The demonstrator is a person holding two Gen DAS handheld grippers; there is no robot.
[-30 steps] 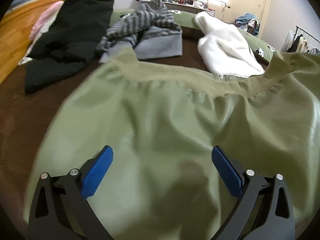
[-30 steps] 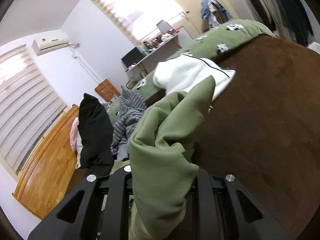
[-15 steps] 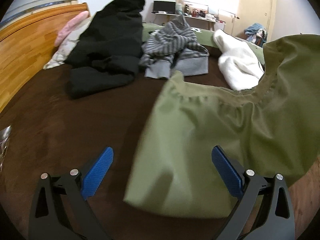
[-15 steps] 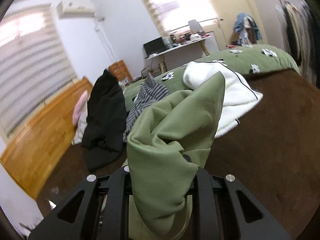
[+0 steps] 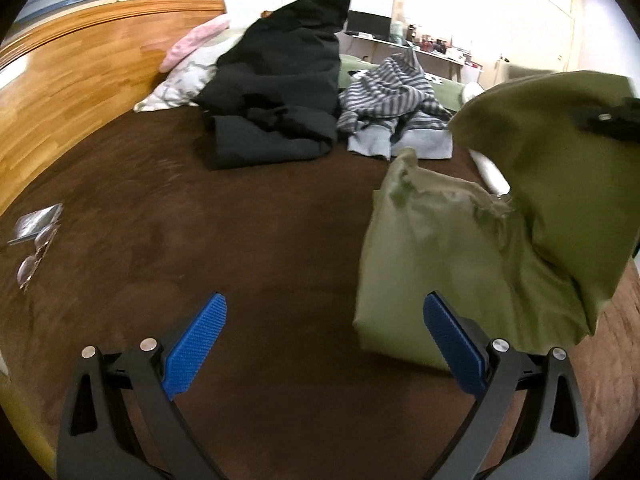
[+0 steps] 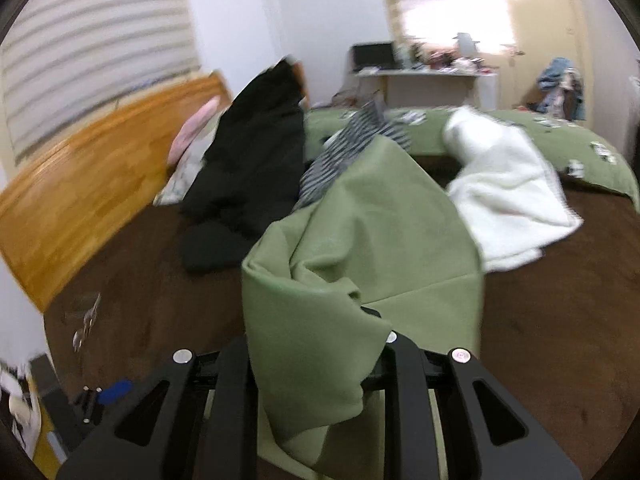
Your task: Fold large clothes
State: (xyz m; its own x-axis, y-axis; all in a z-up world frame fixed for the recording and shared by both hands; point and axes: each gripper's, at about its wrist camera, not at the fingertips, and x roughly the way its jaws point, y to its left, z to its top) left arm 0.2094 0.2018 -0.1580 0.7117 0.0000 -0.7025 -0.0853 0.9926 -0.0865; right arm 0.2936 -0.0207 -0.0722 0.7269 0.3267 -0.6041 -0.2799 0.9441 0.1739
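Note:
A large olive green garment (image 5: 440,240) lies partly on the brown bedspread (image 5: 240,220), right of centre in the left wrist view. Its right part is lifted and hangs in a fold (image 5: 560,152). My right gripper (image 6: 316,360) is shut on a bunch of this green cloth (image 6: 360,248), which drapes over its fingers and hides the tips. A dark part of that gripper (image 5: 612,120) shows at the right edge of the left wrist view. My left gripper (image 5: 324,304) is open, its blue pads (image 5: 196,344) wide apart over bare bedspread, just left of the garment's near corner.
A black garment (image 5: 280,80) and a grey striped one (image 5: 392,88) are heaped at the far side. A white fleece (image 6: 508,200) lies to the right. Glasses (image 5: 36,256) rest near the left edge. A wooden headboard (image 5: 72,80) and a pink pillow (image 5: 192,40) border the bed.
My left gripper has swung left, off the green garment, to bare bedspread. The right gripper has rolled level and carried its held bunch of cloth across toward the left.

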